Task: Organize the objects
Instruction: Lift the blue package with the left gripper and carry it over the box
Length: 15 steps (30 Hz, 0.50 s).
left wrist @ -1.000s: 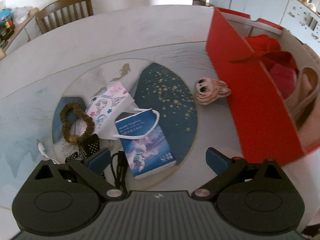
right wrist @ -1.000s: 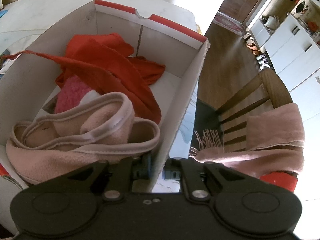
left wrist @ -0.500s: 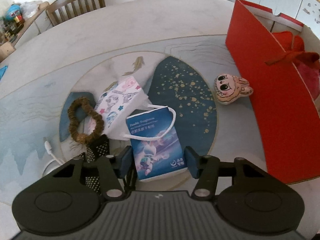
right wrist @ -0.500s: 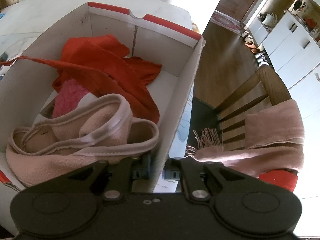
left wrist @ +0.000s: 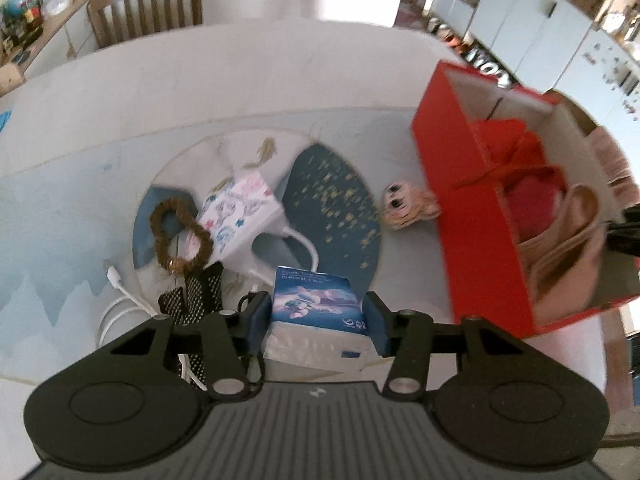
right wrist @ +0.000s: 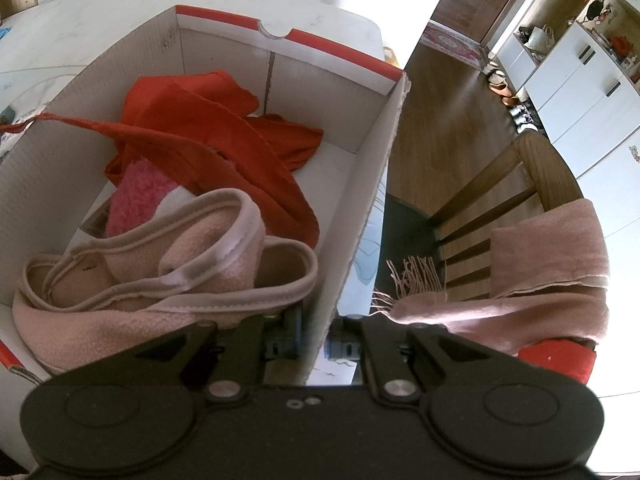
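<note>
A blue tissue pack (left wrist: 316, 308) sits between the blue pads of my left gripper (left wrist: 316, 322). Its jaws are closing and the pads press on the pack's sides, holding it above the table. To the right stands the red box (left wrist: 472, 216), white inside. My right gripper (right wrist: 314, 340) is shut on the box's right wall (right wrist: 360, 200). In the box lie a red cloth (right wrist: 212, 132), something fluffy and pink (right wrist: 136, 196), and beige-pink slippers (right wrist: 160, 280).
On the round table (left wrist: 200, 92) lie a plush face toy (left wrist: 408, 208) beside the box, a patterned mask (left wrist: 240, 208), a brown scrunchie (left wrist: 180, 236), a black dotted item (left wrist: 200, 296) and a white cable (left wrist: 116, 300). A chair (right wrist: 500, 176) with a pink scarf (right wrist: 540, 280) stands right of the box.
My left gripper came down over the tissue pack, closed on it from wide open and lifted it off the table. The right gripper has kept still on the box wall.
</note>
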{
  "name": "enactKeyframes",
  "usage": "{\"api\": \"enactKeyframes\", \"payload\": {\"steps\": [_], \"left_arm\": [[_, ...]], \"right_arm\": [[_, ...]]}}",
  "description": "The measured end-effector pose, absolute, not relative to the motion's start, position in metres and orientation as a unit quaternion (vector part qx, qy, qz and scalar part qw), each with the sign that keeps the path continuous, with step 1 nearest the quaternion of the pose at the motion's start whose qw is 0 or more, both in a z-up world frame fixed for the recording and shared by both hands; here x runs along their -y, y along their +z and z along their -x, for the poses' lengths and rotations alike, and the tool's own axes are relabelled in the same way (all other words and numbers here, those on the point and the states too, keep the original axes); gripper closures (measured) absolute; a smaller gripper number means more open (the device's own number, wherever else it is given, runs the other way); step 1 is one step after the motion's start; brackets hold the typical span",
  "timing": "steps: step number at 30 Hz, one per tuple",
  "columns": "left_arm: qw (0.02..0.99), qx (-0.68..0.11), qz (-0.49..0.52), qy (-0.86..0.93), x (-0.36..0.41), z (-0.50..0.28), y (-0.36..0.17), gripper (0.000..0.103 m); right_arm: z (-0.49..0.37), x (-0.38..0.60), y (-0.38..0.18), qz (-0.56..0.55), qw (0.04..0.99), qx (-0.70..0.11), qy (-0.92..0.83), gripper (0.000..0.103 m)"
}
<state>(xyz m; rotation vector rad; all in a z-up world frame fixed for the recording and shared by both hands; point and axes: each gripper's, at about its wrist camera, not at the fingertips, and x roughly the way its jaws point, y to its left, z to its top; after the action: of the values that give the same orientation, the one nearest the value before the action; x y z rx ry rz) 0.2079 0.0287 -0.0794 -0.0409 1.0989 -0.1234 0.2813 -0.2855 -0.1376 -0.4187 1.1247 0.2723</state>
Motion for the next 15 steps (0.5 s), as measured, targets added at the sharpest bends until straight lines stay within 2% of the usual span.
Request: {"api": "enactKeyframes", "payload": {"steps": [6, 15], "left_arm": [[0.872, -0.479, 0.032, -0.094, -0.017, -0.200, -0.039, 0.055], [0.894, -0.415, -0.013, -0.169, 0.044, -0.212, 0.002, 0.055]], "right_arm": [[-0.282, 0.287, -0.137, 0.197, 0.816, -0.528, 0.128, 0.095], [-0.282, 0.286, -0.137, 0.197, 0.816, -0.528, 0.128, 0.095]]}}
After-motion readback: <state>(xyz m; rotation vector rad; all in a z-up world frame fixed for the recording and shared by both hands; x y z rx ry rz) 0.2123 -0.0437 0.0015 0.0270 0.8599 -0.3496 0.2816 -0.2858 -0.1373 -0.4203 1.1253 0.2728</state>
